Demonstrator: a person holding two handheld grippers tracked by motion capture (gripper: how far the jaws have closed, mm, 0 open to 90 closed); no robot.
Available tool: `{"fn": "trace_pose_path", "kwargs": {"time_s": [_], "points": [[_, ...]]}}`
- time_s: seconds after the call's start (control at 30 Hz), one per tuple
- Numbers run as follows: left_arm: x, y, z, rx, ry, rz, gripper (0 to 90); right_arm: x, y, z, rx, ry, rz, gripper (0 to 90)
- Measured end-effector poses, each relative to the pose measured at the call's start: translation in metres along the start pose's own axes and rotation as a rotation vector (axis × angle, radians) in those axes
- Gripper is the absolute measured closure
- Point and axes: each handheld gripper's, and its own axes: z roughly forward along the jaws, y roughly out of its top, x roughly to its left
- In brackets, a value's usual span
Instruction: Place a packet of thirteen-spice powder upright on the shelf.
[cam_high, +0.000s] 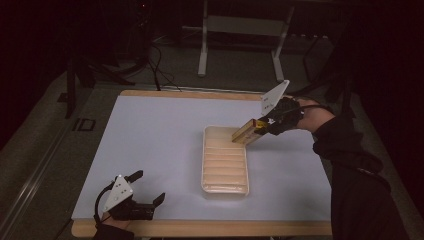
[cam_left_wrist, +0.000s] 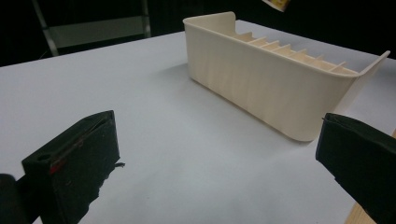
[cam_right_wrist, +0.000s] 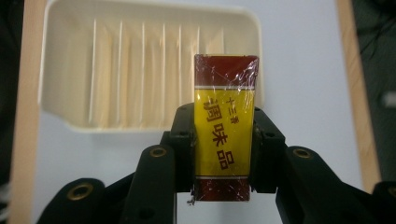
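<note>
A cream plastic tray (cam_high: 225, 188) with ribbed dividers lies lengthwise at the table's middle. My right gripper (cam_high: 260, 127) is shut on a yellow and dark red wrapped box (cam_high: 246, 134) and holds it tilted over the tray's far right corner. In the right gripper view the box (cam_right_wrist: 224, 126) stands between the pads, with the tray (cam_right_wrist: 70, 70) beyond it. My left gripper (cam_high: 147, 187) rests open at the table's near left corner, nothing between its jaws. The left gripper view has the tray's side wall (cam_left_wrist: 261, 88) ahead, to the right.
The white table top (cam_high: 150, 140) has a wooden rim (cam_high: 200, 229) along its near edge. Beyond the table stands a white metal frame (cam_high: 240, 30) on a dark floor, with cables (cam_high: 157, 65) at the far left.
</note>
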Motion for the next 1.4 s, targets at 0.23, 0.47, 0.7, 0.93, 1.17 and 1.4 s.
{"fn": "trace_pose_path", "kwargs": {"time_s": [0.23,0.47,0.7,0.93,1.17,1.4], "points": [[0.0,0.0,0.0,0.001,-0.005,0.005,0.0,-0.006,0.005,0.014,-0.054,0.009,-0.008,67.8],[-0.001,0.0,0.0,0.0,-0.01,0.003,0.0,-0.013,0.002,0.031,-0.095,0.031,0.0,67.8],[-0.001,0.0,0.0,0.001,-0.014,0.003,0.0,-0.017,-0.002,0.049,-0.082,0.037,0.007,67.8],[-0.001,0.0,0.0,-0.001,-0.017,0.005,0.0,-0.02,-0.008,0.068,-0.077,0.059,0.013,67.8],[-0.001,0.0,0.001,0.003,-0.019,0.003,0.0,-0.021,-0.008,0.089,-0.03,0.082,0.001,67.6],[-0.001,0.0,0.001,0.006,-0.023,0.007,0.0,-0.024,-0.005,0.105,-0.006,0.103,0.031,67.1]]}}
